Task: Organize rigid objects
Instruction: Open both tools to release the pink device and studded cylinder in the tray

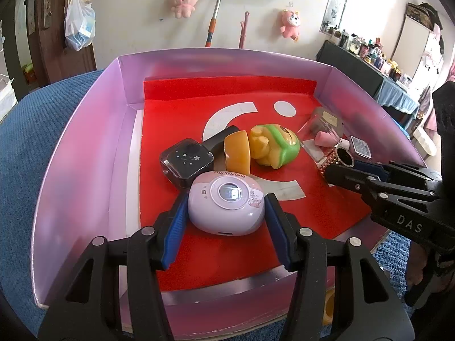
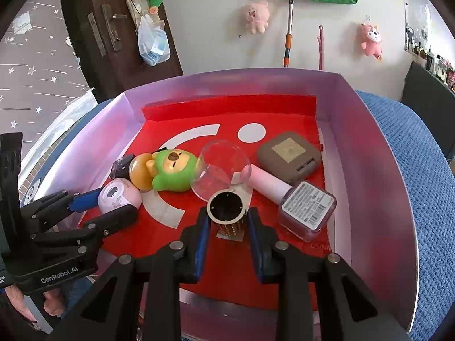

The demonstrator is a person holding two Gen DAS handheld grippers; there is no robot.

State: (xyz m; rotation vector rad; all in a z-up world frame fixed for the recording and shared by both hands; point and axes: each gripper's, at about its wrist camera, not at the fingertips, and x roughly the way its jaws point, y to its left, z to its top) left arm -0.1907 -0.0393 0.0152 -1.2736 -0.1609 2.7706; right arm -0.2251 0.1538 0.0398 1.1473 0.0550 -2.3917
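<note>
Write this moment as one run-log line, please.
left gripper: shut on lilac case | right gripper: shut on studded cylinder | both in tray

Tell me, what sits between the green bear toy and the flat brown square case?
A clear glass cup lying on its side fills that gap, between the toy and the case; the right wrist view shows it best.

I'm working in a lived-in home, likely a bedroom. Pink plush toys hang on the white wall, a mop handle leans there, and a plastic bag hangs by a brown wooden door. A dresser crowded with cosmetic bottles sits under a mirror. Star-patterned curtain at left, blue knit blanket under the box.
</note>
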